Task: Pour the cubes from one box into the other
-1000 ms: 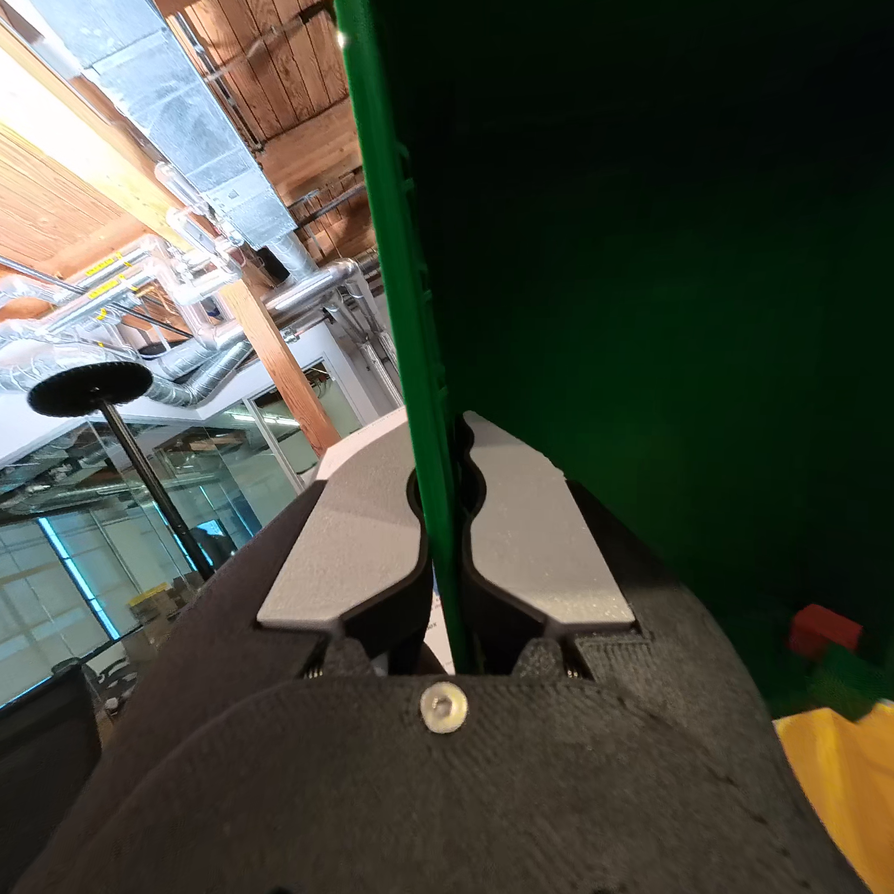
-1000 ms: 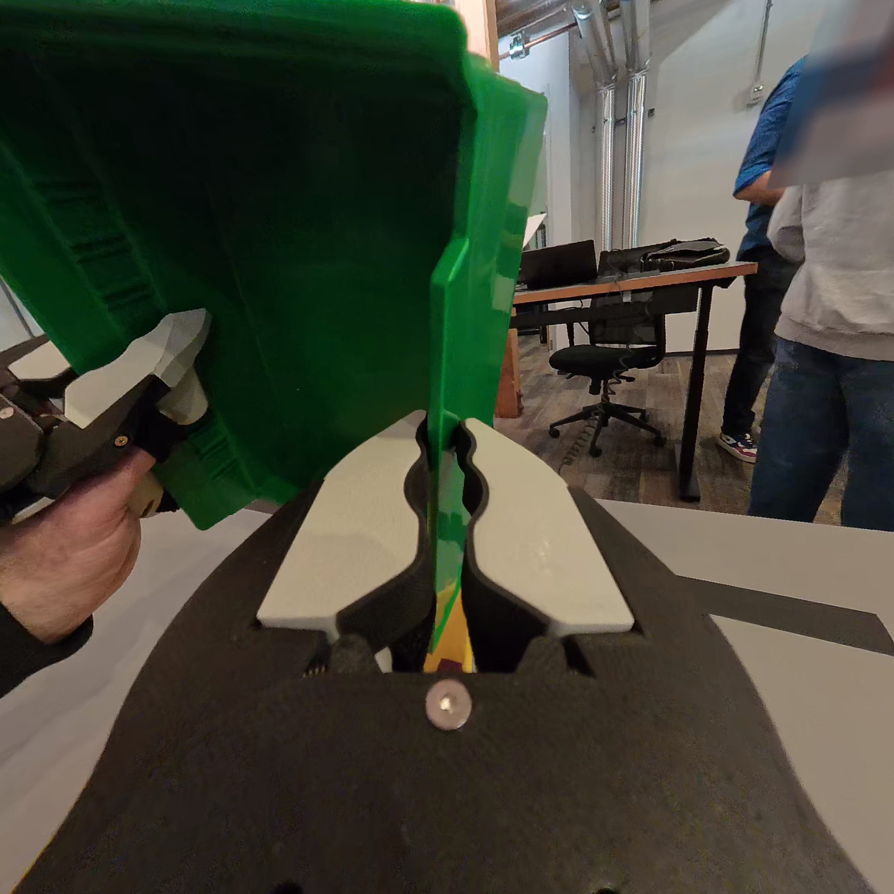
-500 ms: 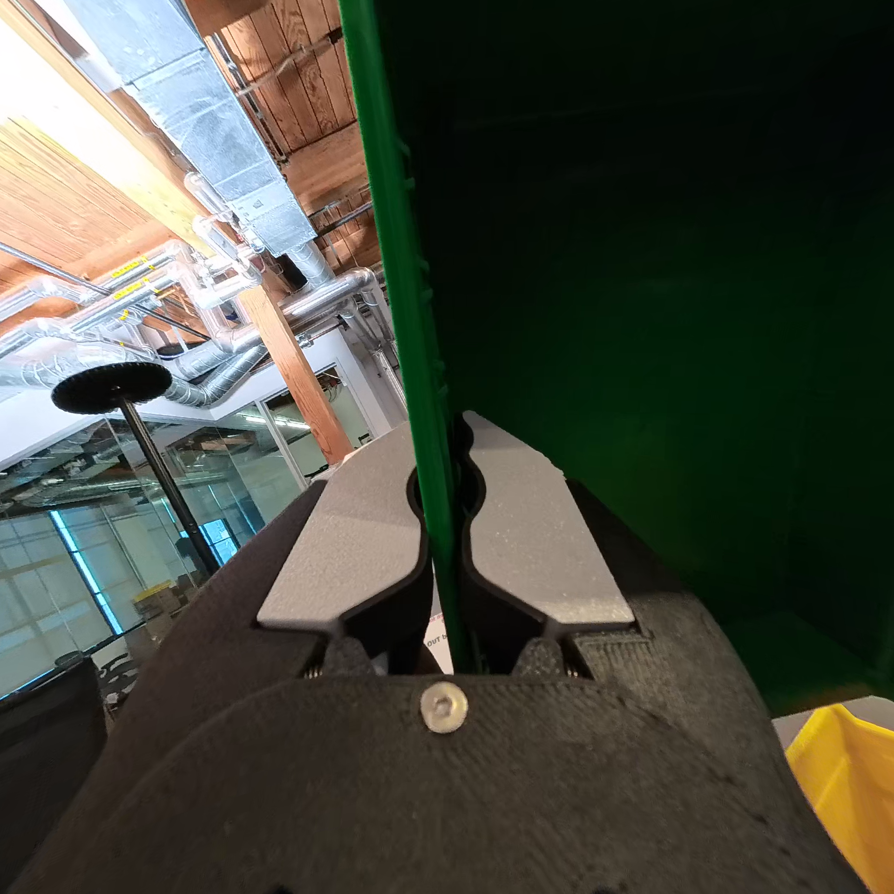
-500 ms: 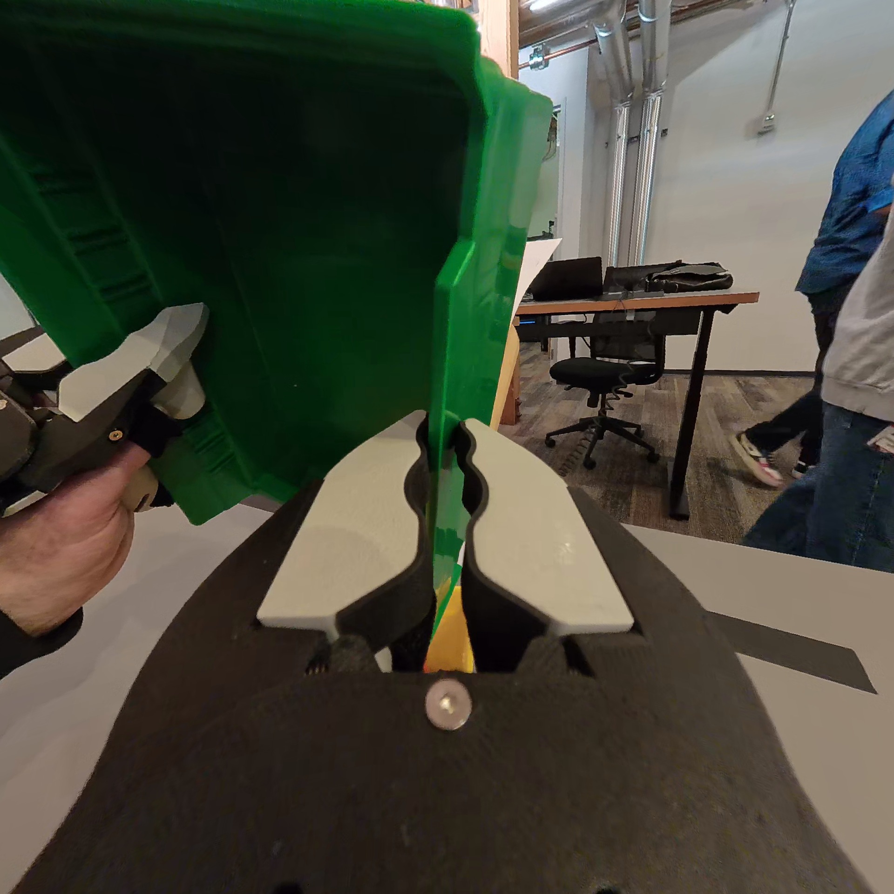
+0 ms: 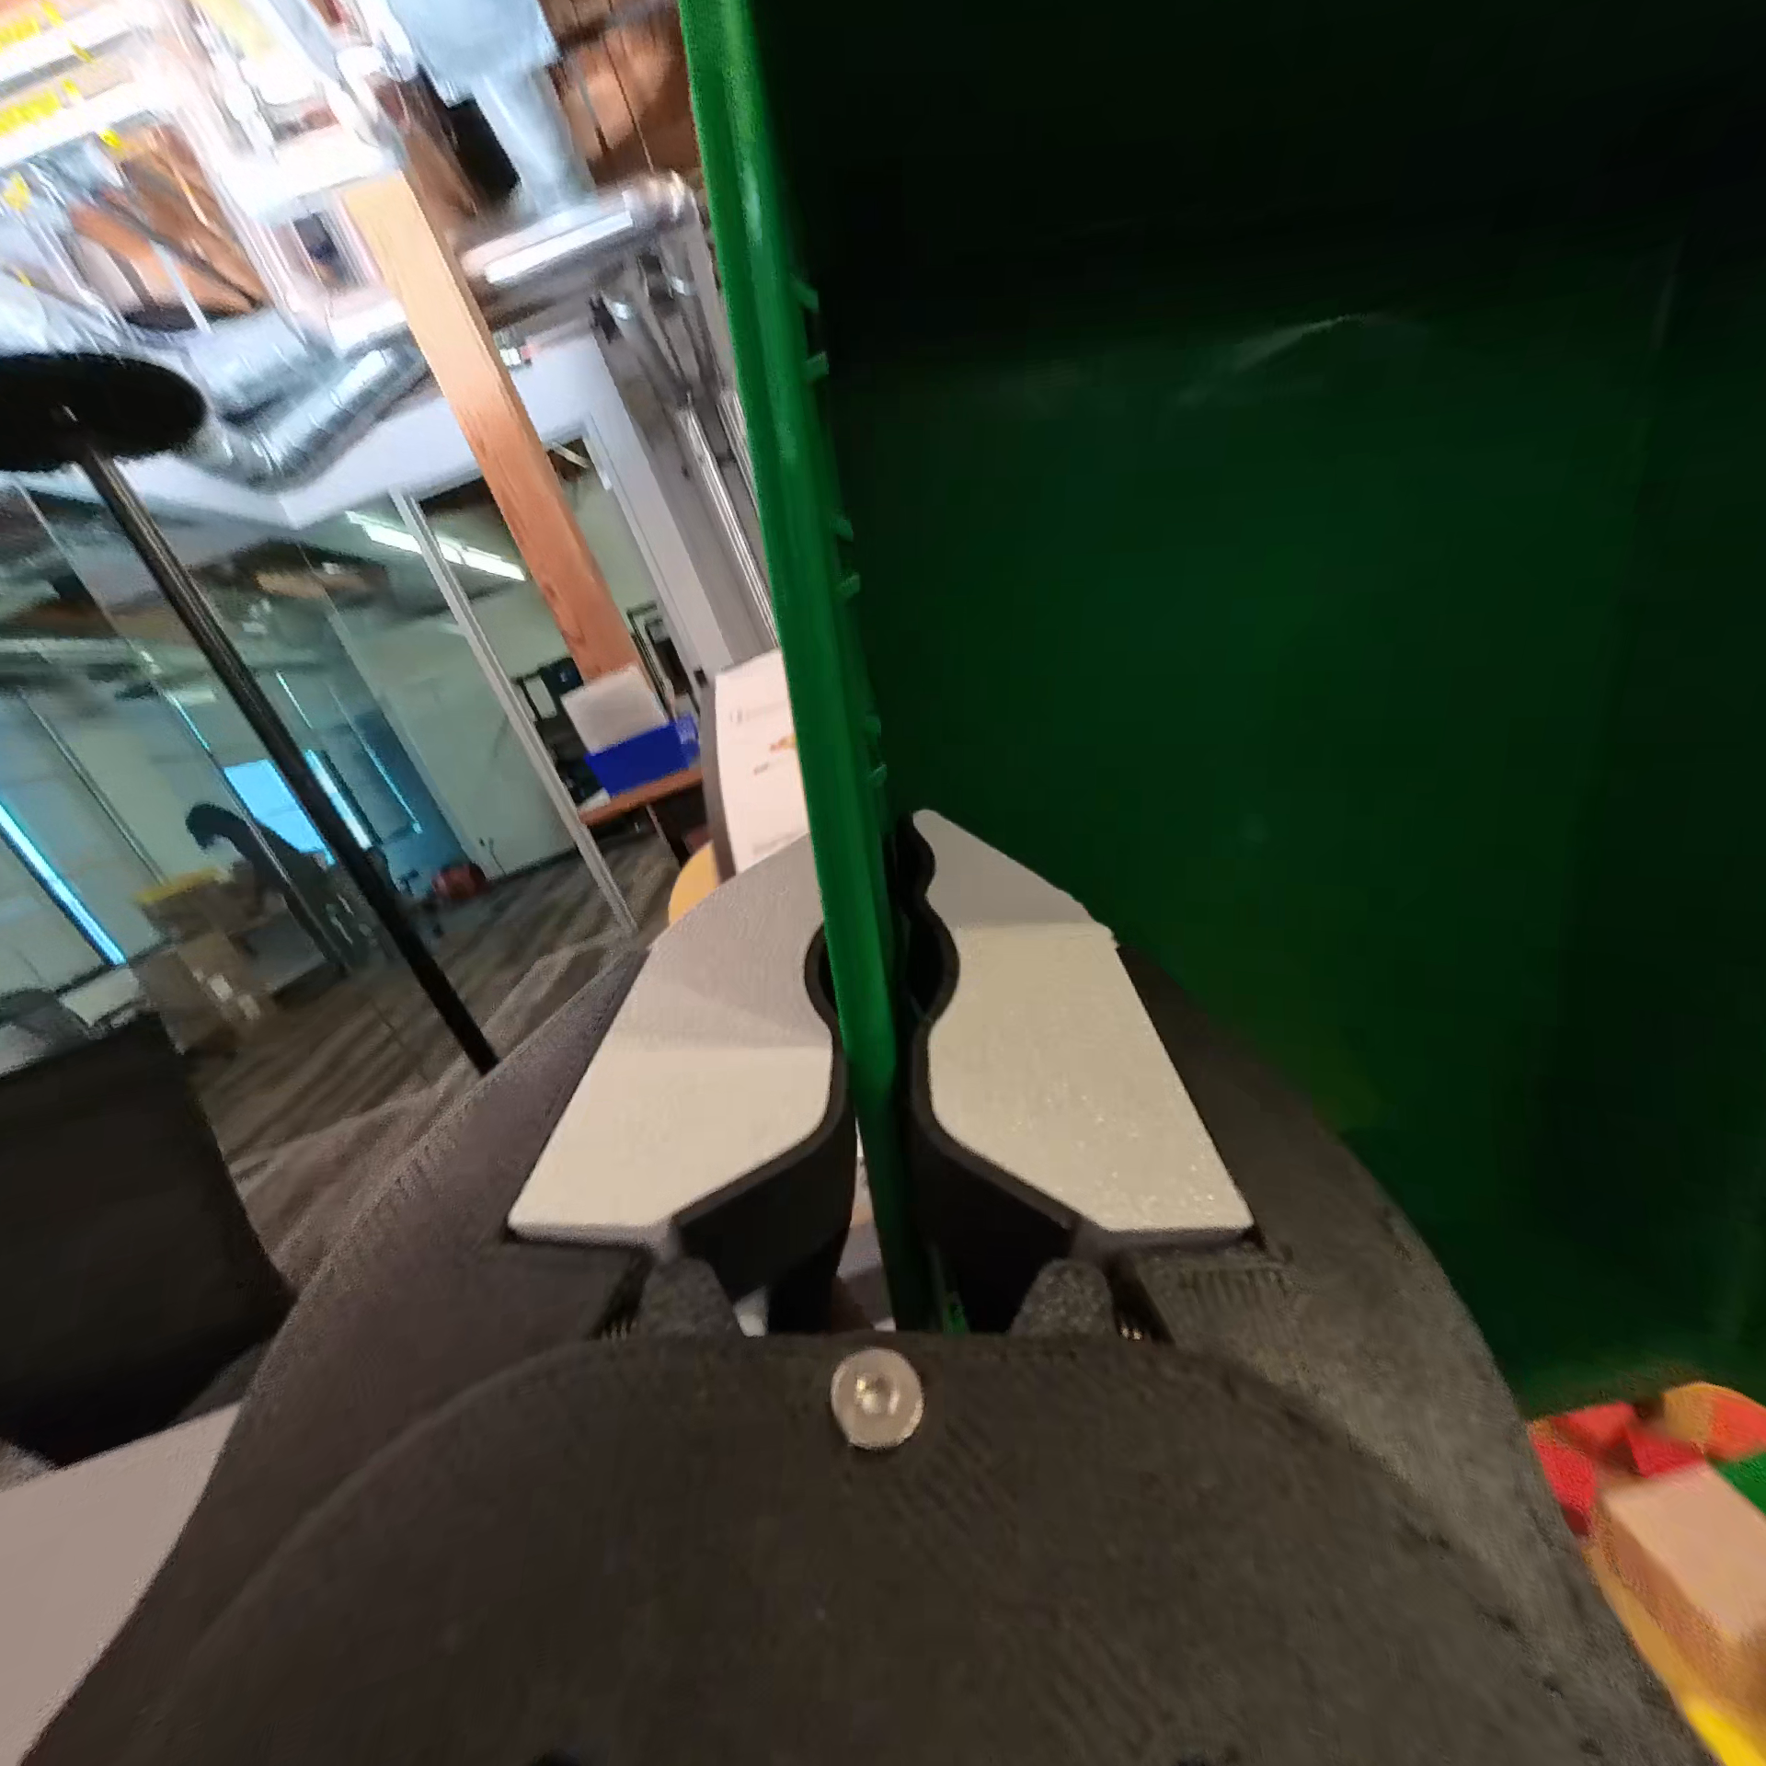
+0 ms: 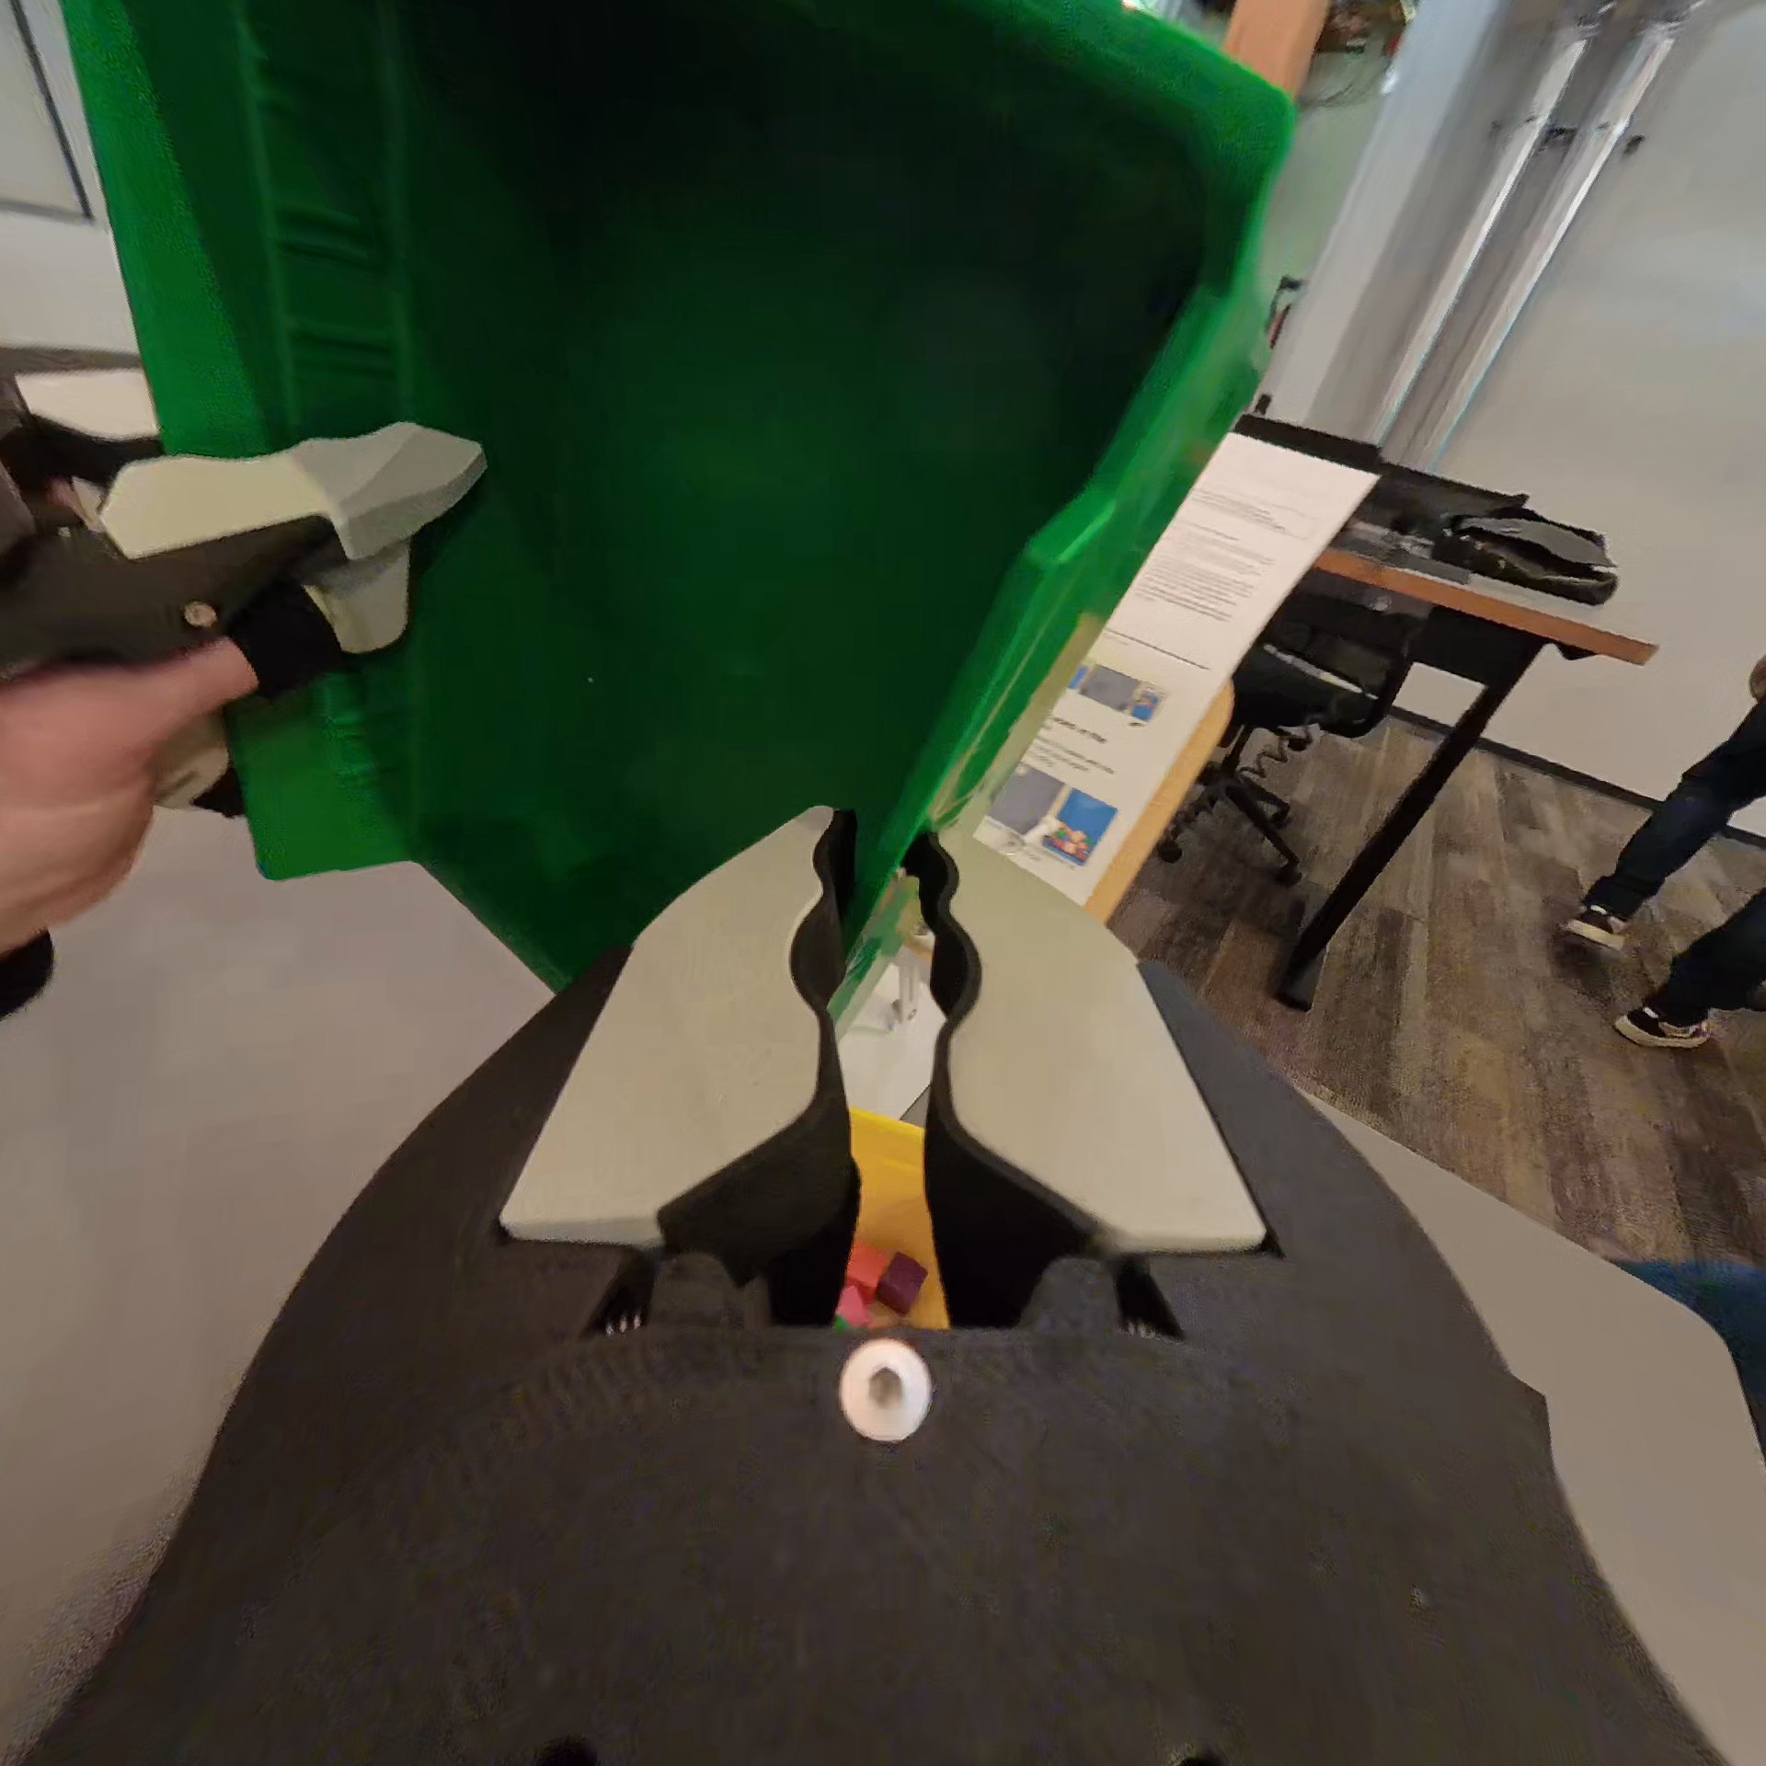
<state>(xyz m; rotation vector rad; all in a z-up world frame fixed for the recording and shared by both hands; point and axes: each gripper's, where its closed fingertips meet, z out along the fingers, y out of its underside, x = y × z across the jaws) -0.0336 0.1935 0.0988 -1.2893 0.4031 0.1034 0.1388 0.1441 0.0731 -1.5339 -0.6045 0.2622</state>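
Observation:
The green box is held up on its side, its open face towards the right wrist view, and its inside looks empty. My left gripper is shut on one rim of the green box; it also shows at the left of the right wrist view. My right gripper grips the opposite rim near its tips only, with the rim slanted between the jaws. Below lies the yellow box holding several coloured cubes. The cubes and a yellow box corner show at the lower right of the left wrist view.
The boxes are over a grey table. A hand holds the left gripper. A printed sign board stands past the table edge. Beyond are a desk, an office chair, a person's legs and a black pole.
Both views have swung downward with motion blur. The green box has turned in my right gripper, whose jaws stand slightly wider, with the rim now at the tips. The cubes in the yellow box have come into view.

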